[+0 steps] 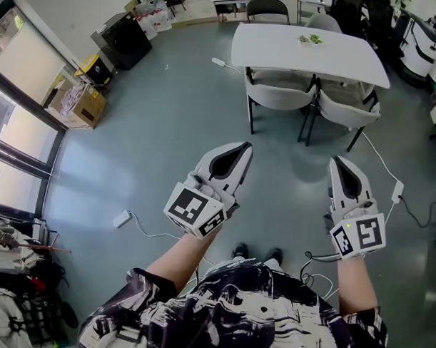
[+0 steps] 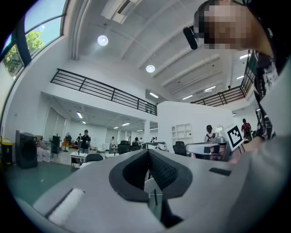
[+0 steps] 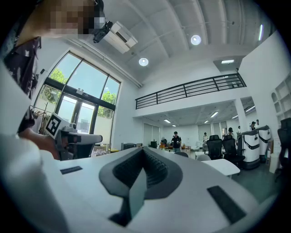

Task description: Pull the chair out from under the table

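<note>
A white table [image 1: 308,51] stands some way ahead of me on the grey floor. Two pale grey chairs are tucked under its near side, one on the left [image 1: 278,93] and one on the right [image 1: 345,106]. My left gripper [image 1: 245,146] and right gripper [image 1: 337,162] are held level side by side, well short of the chairs and touching nothing. Both are shut and empty. In the left gripper view the jaws [image 2: 148,152] meet with nothing between them; the right gripper view shows the same [image 3: 143,150], with the table's corner [image 3: 223,166] beyond.
More chairs [image 1: 267,7] stand behind the table, and a small green item [image 1: 310,39] lies on it. A cable [image 1: 386,168] runs along the floor on the right, a power strip [image 1: 121,218] lies left. A cardboard box [image 1: 81,101] and a black unit [image 1: 126,38] line the window wall.
</note>
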Tool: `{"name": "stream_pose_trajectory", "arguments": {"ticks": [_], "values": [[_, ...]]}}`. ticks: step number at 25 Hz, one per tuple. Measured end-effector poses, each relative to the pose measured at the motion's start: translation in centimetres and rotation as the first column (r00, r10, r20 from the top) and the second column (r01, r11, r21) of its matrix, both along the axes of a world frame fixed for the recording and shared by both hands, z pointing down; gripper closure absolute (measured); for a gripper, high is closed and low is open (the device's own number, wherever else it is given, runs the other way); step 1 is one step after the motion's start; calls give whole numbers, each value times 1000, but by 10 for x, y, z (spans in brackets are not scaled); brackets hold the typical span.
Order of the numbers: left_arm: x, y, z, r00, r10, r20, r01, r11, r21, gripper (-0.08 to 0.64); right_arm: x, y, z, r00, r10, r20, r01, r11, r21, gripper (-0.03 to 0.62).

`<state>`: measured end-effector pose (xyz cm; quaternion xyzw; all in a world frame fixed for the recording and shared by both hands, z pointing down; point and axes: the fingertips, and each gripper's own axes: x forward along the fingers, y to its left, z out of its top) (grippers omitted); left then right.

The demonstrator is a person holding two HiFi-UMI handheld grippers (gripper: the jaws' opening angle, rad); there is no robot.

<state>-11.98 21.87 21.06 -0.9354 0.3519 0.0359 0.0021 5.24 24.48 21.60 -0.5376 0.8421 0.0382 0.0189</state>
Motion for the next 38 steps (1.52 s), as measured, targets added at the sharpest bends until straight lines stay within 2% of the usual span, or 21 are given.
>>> {"name": "stream_pose_trajectory", "arguments": {"ticks": [14, 18, 19, 20, 21, 22, 25, 32, 38], "values": [[4, -1, 2, 1000, 4, -3, -4, 1000, -6, 555, 2, -2, 0, 1000, -7, -3, 7, 1000, 2, 595], [7, -2, -1, 1000, 22, -16, -21, 1000, 20, 555, 1, -2, -7, 997, -65, 39, 64, 997, 46, 595], [9, -1, -3, 999, 41, -23, -40, 998, 38, 554, -2, -1, -9, 994, -95, 58, 91, 994, 61, 415], [11, -1, -6, 997, 65, -32, -63, 996, 59, 477, -3, -1, -12, 990, -115, 76, 110, 991, 75, 229], [12, -1, -9, 995, 89, -36, -86, 993, 83, 257, -3, -2, -14, 989, -123, 83, 115, 989, 89, 158], [14, -2, -10, 994, 105, -30, -102, 989, 108, 143, -2, -2, -15, 990, -123, 75, 115, 988, 100, 97], [16, 0, -10, 994, 109, 19, -111, 981, 158, 117, -1, -1, -12, 991, -129, 42, 124, 987, 107, 55], [25, 4, -5, 990, 139, 37, -143, 978, 153, 115, 3, 0, -7, 989, -143, 36, 139, 986, 92, 54], [50, 0, -2, 987, 155, 30, -158, 977, 142, 115, 20, -1, -4, 986, -166, 17, 164, 983, 78, 55]]}}
